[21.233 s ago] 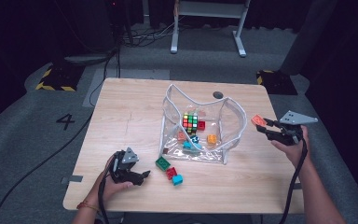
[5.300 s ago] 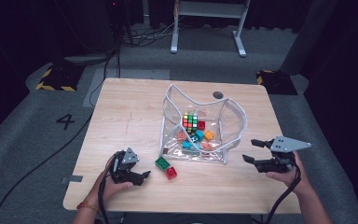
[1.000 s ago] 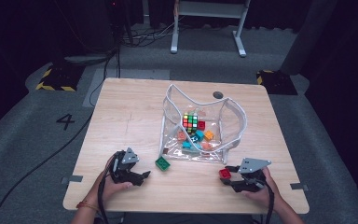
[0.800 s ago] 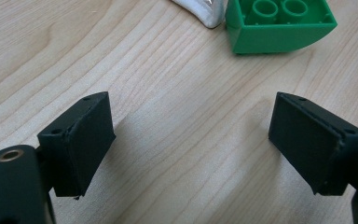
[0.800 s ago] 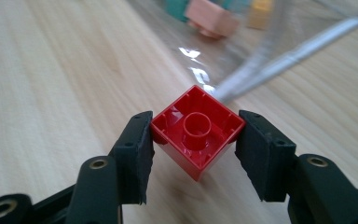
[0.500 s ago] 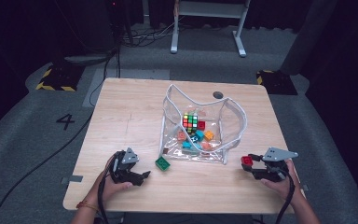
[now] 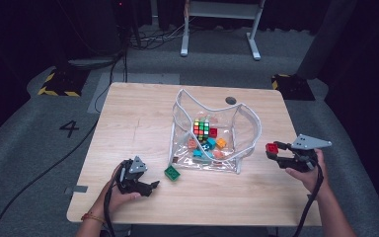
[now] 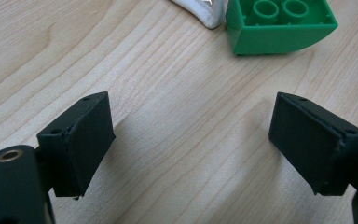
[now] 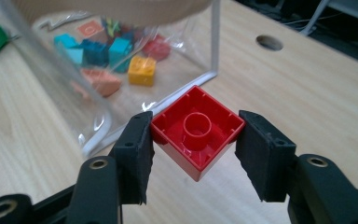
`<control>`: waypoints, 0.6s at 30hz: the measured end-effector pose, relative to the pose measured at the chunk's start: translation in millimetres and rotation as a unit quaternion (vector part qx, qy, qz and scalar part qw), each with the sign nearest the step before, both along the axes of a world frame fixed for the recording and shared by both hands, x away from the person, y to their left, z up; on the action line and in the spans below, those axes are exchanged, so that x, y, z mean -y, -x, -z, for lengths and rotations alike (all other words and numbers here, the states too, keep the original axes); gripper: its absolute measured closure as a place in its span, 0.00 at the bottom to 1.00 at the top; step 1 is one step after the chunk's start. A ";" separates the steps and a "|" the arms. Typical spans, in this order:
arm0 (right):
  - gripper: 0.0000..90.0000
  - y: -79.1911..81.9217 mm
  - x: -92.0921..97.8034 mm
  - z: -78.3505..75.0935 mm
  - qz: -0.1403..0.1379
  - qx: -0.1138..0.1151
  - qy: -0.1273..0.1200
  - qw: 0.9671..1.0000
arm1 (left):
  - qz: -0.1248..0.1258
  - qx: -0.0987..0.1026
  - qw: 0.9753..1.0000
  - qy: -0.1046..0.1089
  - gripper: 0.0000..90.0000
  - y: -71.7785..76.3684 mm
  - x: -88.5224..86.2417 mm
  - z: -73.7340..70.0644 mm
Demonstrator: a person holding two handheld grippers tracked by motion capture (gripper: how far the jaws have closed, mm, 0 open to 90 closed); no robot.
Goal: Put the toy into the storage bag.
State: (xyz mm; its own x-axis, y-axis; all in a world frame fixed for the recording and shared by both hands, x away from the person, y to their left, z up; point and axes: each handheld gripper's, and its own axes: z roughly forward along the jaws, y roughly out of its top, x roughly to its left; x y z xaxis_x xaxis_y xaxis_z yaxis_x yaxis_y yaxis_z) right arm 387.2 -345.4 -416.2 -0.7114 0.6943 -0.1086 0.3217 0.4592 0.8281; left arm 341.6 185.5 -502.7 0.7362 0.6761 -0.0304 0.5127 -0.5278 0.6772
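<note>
Both claws sit low: left claw (image 8: 191,144) gaping on the table (image 7: 143,118), right claw (image 9: 193,149) clamping a red brick (image 9: 196,130).

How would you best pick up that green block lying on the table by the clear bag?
Grip the green block across its two straight side walls, coming down from above. It lies flat, studs up, and one face looks curved, so flat sides probably hold better. The open left gripper sits nearest.

A dark numeral "4" (image 7: 71,129) stands on the grey floor (image 7: 29,148), left of the tabletop (image 7: 138,113). No other writing can be read.
</note>
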 end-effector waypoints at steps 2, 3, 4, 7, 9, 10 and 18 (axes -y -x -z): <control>0.53 -5.3 0.8 -10.1 0.003 0.007 -0.007 1.000 | 0.000 0.000 1.000 0.000 0.15 0.0 0.0 0.0; 0.53 -7.7 1.3 -14.2 0.000 0.006 -0.017 1.000 | 0.001 -0.001 1.000 0.001 0.15 0.1 0.1 0.1; 0.53 -10.2 1.3 -18.0 0.000 0.009 -0.020 1.000 | 0.000 0.000 1.000 0.000 0.15 0.0 0.0 0.0; 0.53 -16.9 -1.3 -25.5 0.001 0.014 -0.014 1.000 | 0.000 0.000 1.000 0.000 0.15 0.0 0.0 0.0; 0.53 -21.7 -3.5 -32.5 0.002 0.015 -0.015 1.000 | 0.000 0.000 1.000 0.000 0.15 0.0 0.0 0.0; 0.53 -23.5 -4.1 -36.0 0.001 0.015 -0.022 1.000 | 0.000 0.000 1.000 0.000 0.15 0.0 0.0 0.0; 0.53 -36.2 -15.7 -66.7 -0.010 0.037 -0.022 0.999 | -0.001 0.001 1.000 -0.001 0.15 -0.5 0.2 -0.1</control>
